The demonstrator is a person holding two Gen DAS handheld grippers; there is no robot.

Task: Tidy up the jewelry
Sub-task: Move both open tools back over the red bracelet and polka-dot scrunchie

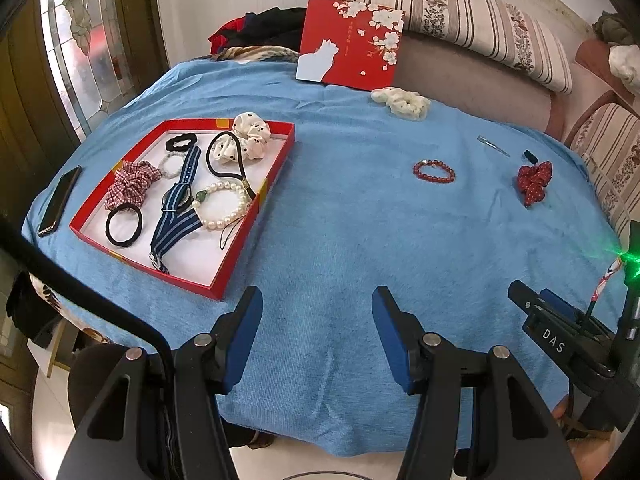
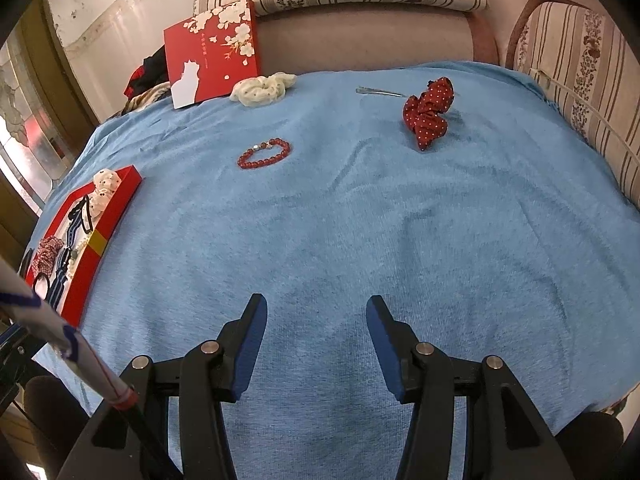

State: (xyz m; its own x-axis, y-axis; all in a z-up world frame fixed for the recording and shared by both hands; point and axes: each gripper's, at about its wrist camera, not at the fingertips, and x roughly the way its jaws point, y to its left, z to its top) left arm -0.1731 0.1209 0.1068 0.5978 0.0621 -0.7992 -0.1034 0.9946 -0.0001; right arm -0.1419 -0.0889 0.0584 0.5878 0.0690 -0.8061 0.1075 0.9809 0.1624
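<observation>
**Four pieces left out on the cloth, both grippers empty**

Two grippers hung over the near edge of the blue cloth (image 2: 400, 240), each with its blue-padded jaws standing apart and nothing between them. The left gripper (image 1: 317, 300) pointed at bare cloth just right of the red tray (image 1: 240, 256); the right gripper (image 2: 317, 308) pointed at bare cloth too, with the loose pieces well beyond it.

It looked like a pause between pickups. The tray already held a pearl bracelet (image 1: 224, 204), a striped watch strap (image 1: 178, 216), black hair ties and several scrunchies. Still out were the red bead bracelet (image 2: 264, 153) in mid-table, the red dotted scrunchie (image 2: 428, 114) farther right, a thin metal hair clip (image 2: 378, 91) behind it, and a cream scrunchie (image 2: 262, 88) touching the box lid (image 2: 212, 52) at the back.

The bead bracelet seemed the likeliest next target for the right gripper: a reach forward, then a low pinch across one side of the ring. It lay flat, a closed loop of glossy dark-red beads with one paler bead, so the fingers would need to get right down to the cloth.
</observation>
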